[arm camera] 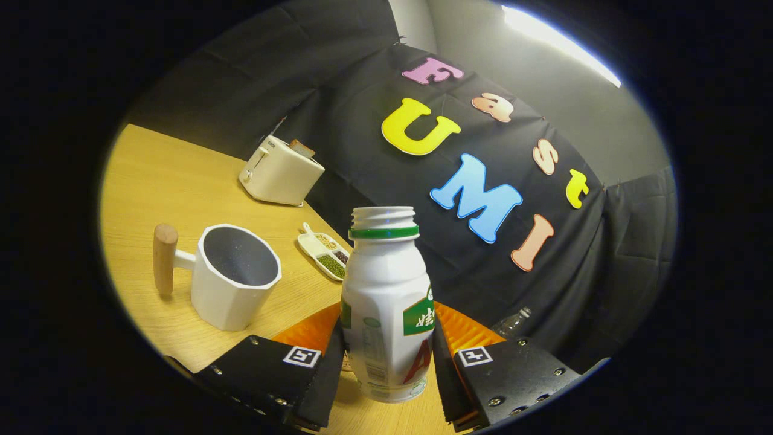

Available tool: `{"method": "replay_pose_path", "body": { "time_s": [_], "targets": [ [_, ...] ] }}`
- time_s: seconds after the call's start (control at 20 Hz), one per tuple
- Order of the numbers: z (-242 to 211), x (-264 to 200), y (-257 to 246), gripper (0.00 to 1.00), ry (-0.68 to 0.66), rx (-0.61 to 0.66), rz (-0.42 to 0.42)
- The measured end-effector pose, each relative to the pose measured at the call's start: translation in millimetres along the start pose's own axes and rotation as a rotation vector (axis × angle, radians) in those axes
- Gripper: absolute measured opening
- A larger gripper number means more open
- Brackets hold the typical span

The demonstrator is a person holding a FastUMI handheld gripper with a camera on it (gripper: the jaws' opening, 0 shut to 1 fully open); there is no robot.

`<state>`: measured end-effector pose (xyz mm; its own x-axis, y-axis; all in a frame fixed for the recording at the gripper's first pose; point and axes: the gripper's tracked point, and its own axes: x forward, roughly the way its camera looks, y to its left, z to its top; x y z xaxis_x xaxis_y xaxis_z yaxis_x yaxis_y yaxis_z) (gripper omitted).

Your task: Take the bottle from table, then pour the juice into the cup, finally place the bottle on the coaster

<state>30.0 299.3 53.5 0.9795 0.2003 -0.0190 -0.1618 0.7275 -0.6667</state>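
A white plastic bottle (pixel 386 302) with a green neck ring and no cap sits between my two fingers, both pressing on its sides; my gripper (pixel 386 362) is shut on it. The bottle looks lifted off the wooden table (pixel 169 181), its base showing clear of the surface, and it stands roughly upright. A white cup (pixel 232 277) with a wooden handle stands on the table to the left of the bottle, mouth open and dark inside. An orange ribbed coaster (pixel 465 329) lies just behind the bottle, partly hidden by it and my fingers.
A cream toaster (pixel 281 171) stands at the back of the table near the cloth wall. A small white divided dish (pixel 326 254) with beans and seeds lies between the cup and the bottle. A clear bottle top (pixel 513 323) pokes up beyond the right finger.
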Motion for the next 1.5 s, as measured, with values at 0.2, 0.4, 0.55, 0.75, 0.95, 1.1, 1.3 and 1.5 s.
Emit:
{"method": "replay_pose_path", "body": {
  "time_s": [0.2, 0.4, 0.55, 0.75, 0.95, 1.1, 1.3, 1.5],
  "targets": [
    [0.9, 3.0, 2.2, 0.67, 0.006, -0.054, 0.008],
    [-0.7, 4.5, 2.2, 0.68, 0.015, -0.1, 0.011],
    [-0.2, 4.1, 2.3, 0.68, 0.019, -0.142, 0.012],
    [2.2, 5.4, 4.3, 0.68, 0.019, -0.194, 0.025],
    [3.2, 5.2, 4.4, 0.67, 0.02, -0.252, 0.023],
    [3.1, 6.0, 4.9, 0.68, 0.026, -0.276, 0.028],
    [0.5, 7.5, 2.5, 0.68, 0.028, -0.331, 0.016],
    [0.4, 8.2, 3.8, 0.68, 0.028, -0.37, 0.026]
  ]
}}
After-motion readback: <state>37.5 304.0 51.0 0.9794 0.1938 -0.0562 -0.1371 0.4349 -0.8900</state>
